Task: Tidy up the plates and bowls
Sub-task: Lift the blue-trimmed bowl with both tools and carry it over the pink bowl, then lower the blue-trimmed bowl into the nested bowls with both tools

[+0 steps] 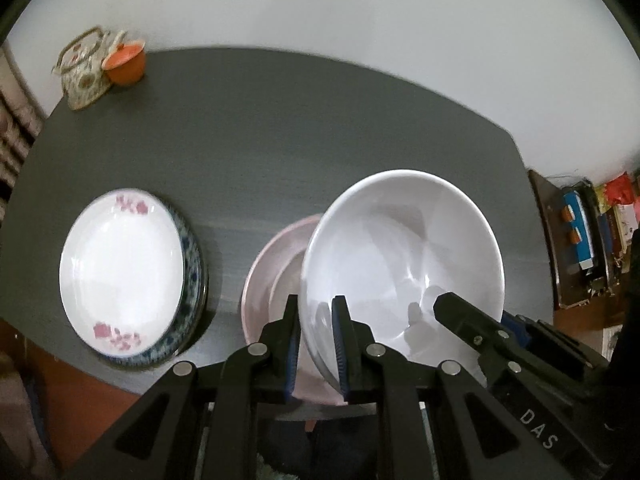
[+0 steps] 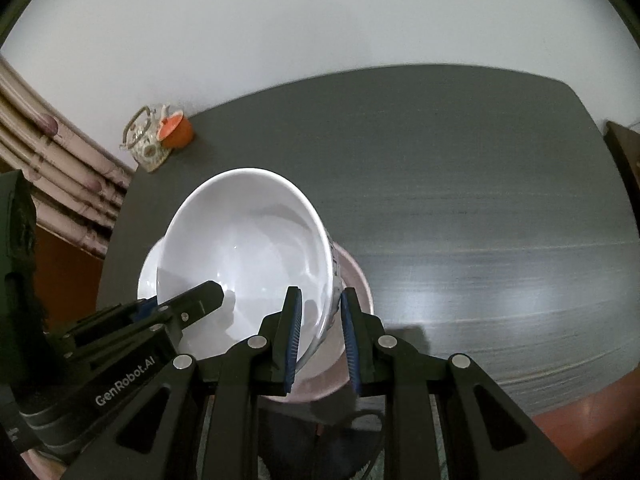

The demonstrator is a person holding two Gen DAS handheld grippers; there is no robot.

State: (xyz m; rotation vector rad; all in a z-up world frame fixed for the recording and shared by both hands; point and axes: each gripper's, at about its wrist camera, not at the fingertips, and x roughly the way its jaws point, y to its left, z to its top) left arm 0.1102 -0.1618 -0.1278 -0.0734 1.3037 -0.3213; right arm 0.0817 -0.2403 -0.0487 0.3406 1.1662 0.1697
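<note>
**White bowl gripped by both tongs above the pink plate**

The dark grey bench (image 1: 280, 128) spans both views, its far edge against a pale wall; the large white bowl (image 1: 404, 256) is the biggest thing on the scene, tilted and held over a pink plate (image 1: 268, 280) that shows beneath and to its left in the left wrist view; in the right wrist view the same plate peeks out from under the bowl's right side. The left tongs (image 1: 316, 344) are clenched on the bowl's near-left rim, one blue pad inside the wall and one outside; the right tongs (image 2: 320, 340) are likewise clenched on the near-right rim, the wall pinched between the pads; each pair shows in the other's view, reaching into the bowl from the side. Well to the left lies a white plate with pink flowers (image 1: 120, 272), stacked on a blue-patterned plate (image 1: 192, 280); at the far left corner stands a flowered teapot (image 1: 84, 72), touching a small orange cup (image 1: 126, 62).
</note>
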